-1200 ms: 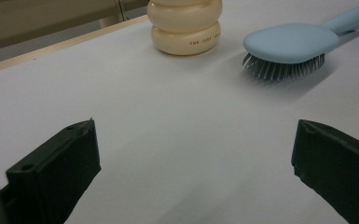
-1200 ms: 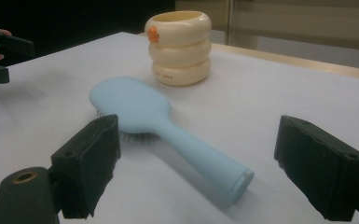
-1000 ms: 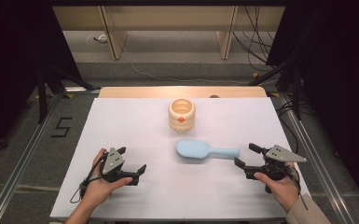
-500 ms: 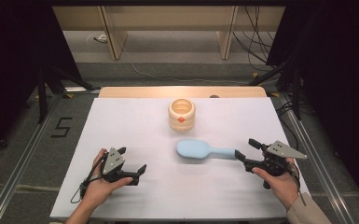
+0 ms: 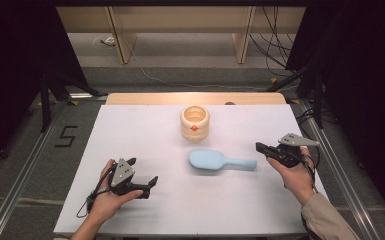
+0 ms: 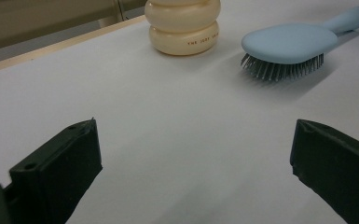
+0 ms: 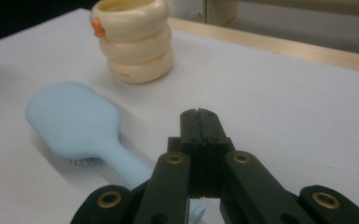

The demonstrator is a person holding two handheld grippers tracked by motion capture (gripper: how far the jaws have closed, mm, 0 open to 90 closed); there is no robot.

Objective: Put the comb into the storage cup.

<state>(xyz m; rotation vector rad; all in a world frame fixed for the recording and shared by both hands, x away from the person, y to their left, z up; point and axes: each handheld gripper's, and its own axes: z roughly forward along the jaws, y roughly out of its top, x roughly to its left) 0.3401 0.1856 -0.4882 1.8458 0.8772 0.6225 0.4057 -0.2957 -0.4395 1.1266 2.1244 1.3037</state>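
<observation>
A light blue hairbrush (image 5: 215,160) (image 6: 284,44) (image 7: 74,119) lies bristles down in the middle of the white table, with its handle pointing right. Behind it stands a cream ribbed cup (image 5: 195,122) (image 6: 184,25) (image 7: 135,42) with a small orange mark. My right gripper (image 5: 258,146) (image 7: 199,114) hovers just past the handle's end. Its jaws have just been closing and now meet with nothing between them; the handle runs below and beside them. My left gripper (image 5: 144,171) (image 6: 196,128) rests at the front left, open and empty, facing the brush and the cup.
The white table top (image 5: 145,130) ends in a wooden strip (image 5: 195,98) at the far side. Metal rails run along both sides. A floor mark "5" (image 5: 66,136) lies to the left, and cables (image 5: 275,45) trail on the floor beyond.
The right gripper has moved away from the person and a little left, ending just beyond the brush handle's tip, and its jaws went from open to shut. The left hand has not moved.
</observation>
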